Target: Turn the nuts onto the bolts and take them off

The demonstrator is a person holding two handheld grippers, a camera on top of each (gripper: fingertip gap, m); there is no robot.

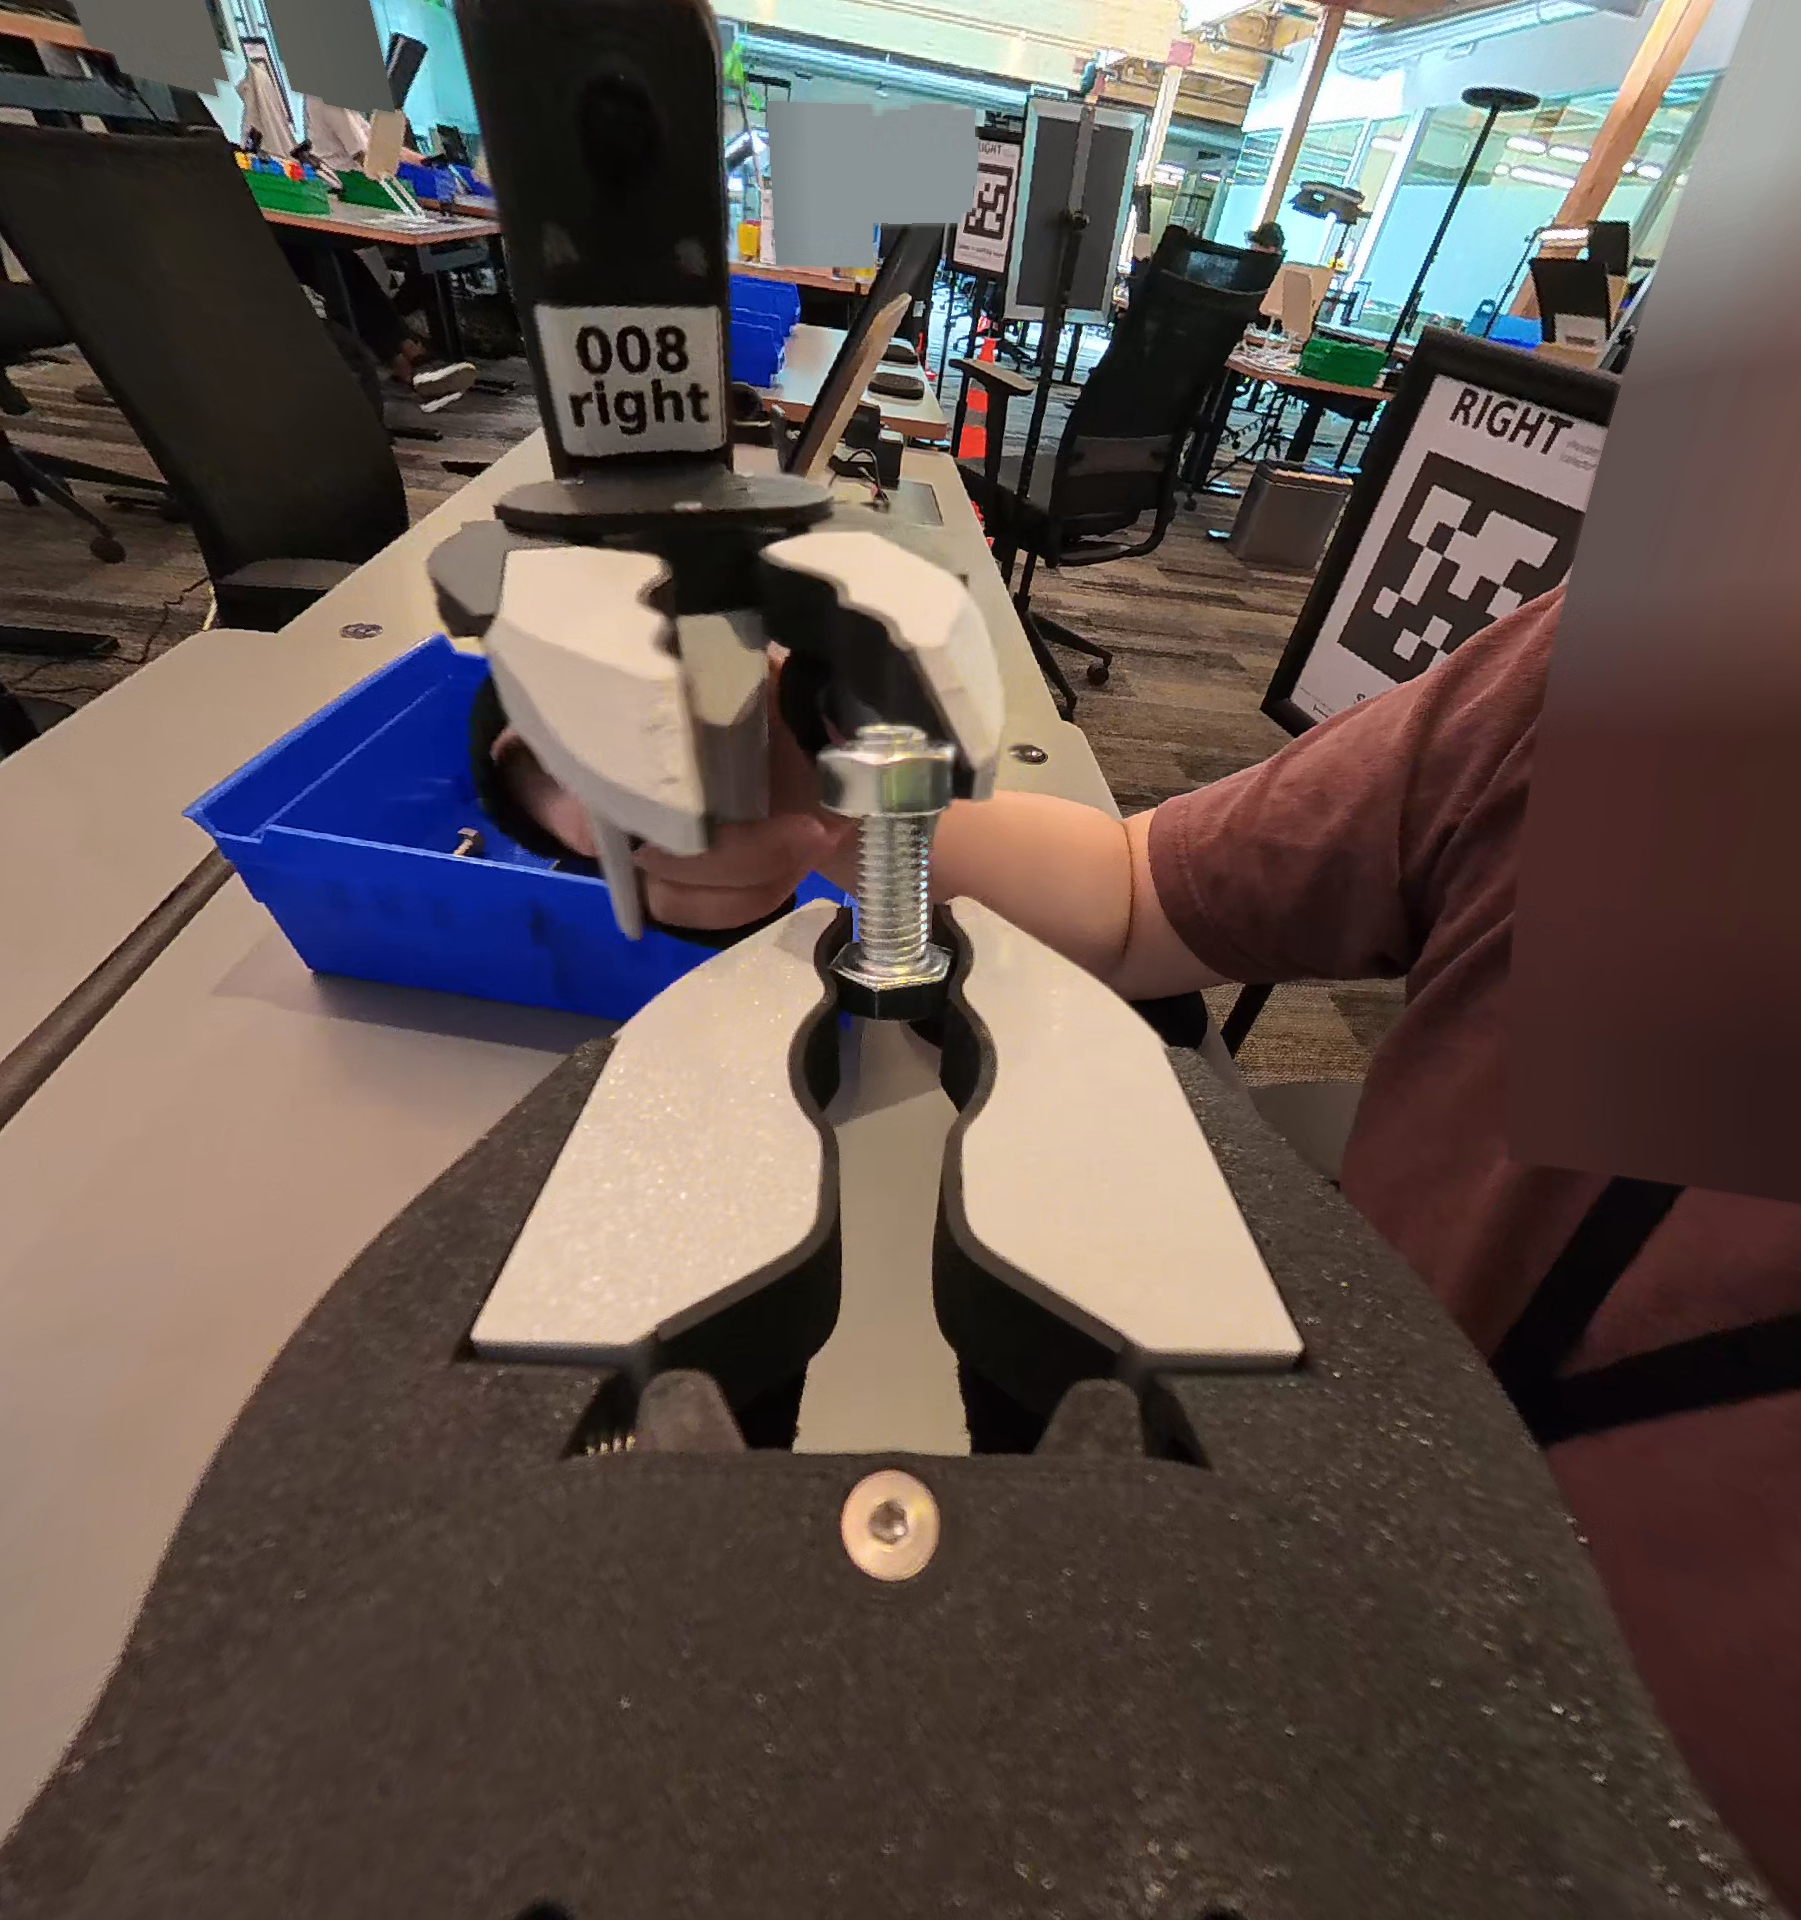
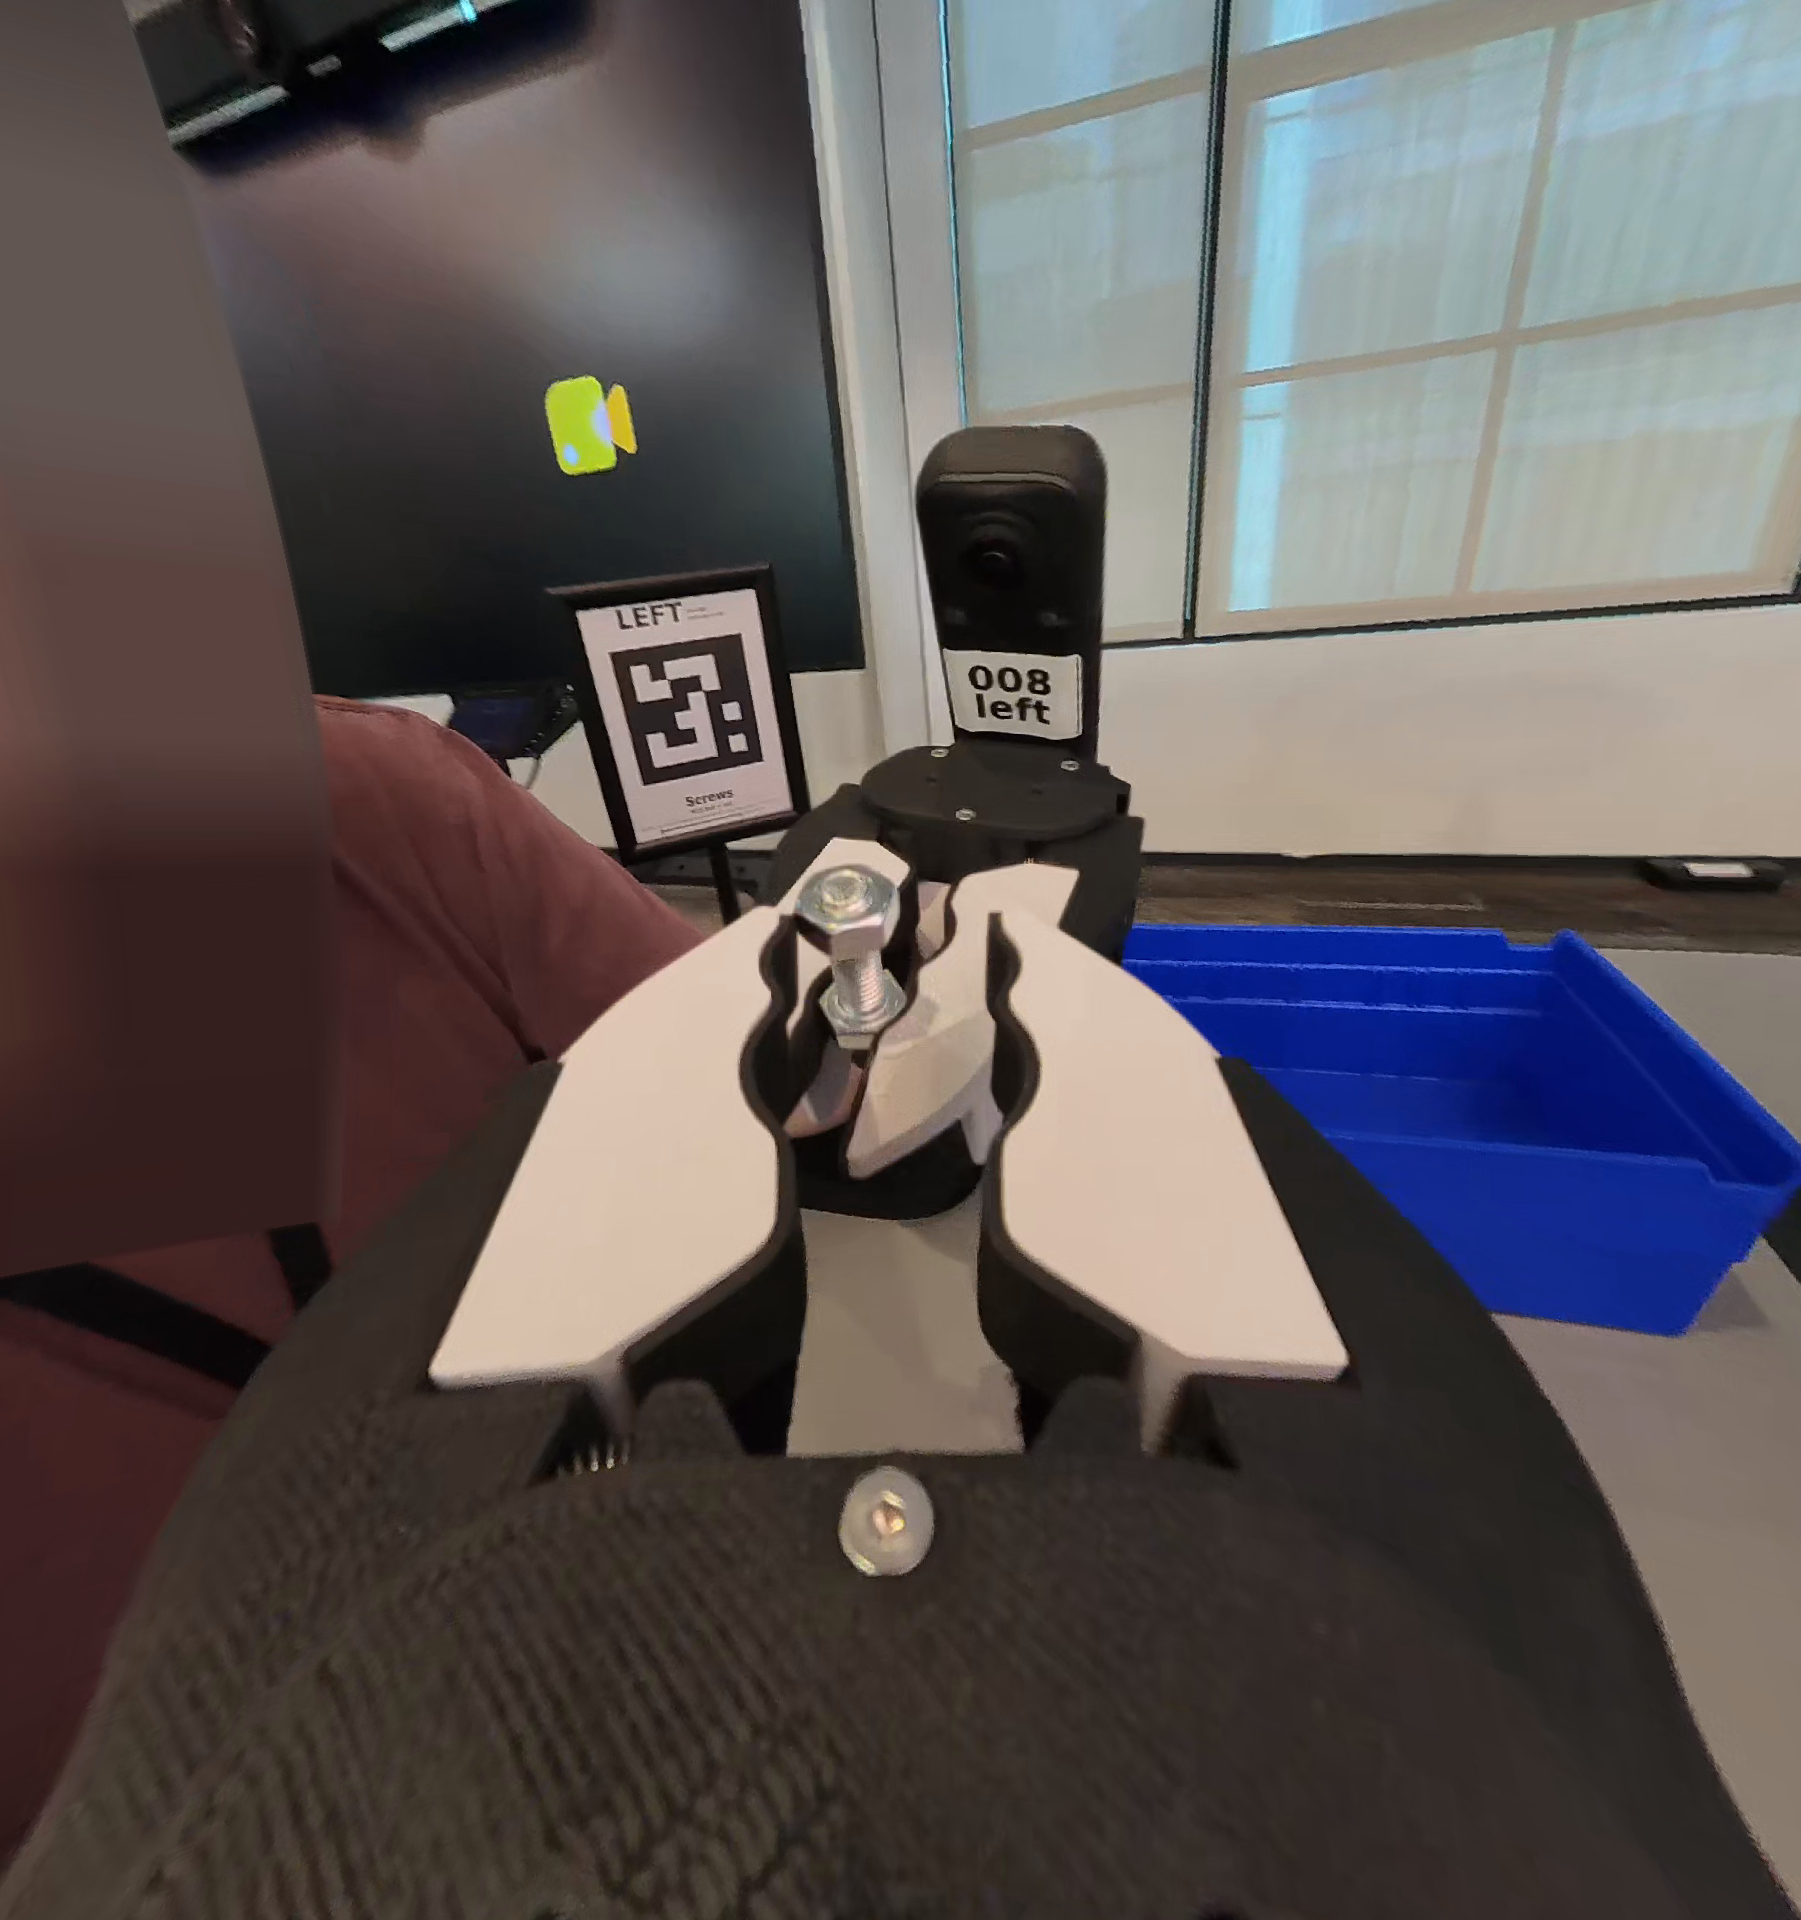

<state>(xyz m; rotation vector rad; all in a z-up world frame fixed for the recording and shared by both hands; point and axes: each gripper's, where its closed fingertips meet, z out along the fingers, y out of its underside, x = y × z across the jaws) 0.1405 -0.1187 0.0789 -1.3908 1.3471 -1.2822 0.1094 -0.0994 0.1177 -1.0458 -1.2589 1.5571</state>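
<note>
— How do the grippers sit?
— Facing each other above the table [image 1: 200, 1039]. Left gripper [image 1: 891, 971] clamps the bolt [image 1: 891, 883] head; right gripper [image 1: 834, 727] is spread beside the nut [image 1: 885, 774].
— The bolt?
— Silvery, upright, nut atop, near the blue bin [image 1: 376, 831].

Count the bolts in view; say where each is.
1 certain: the bolt, upright in the left gripper, its top by the right gripper. A small metal piece in the blue bin may be another.
</note>
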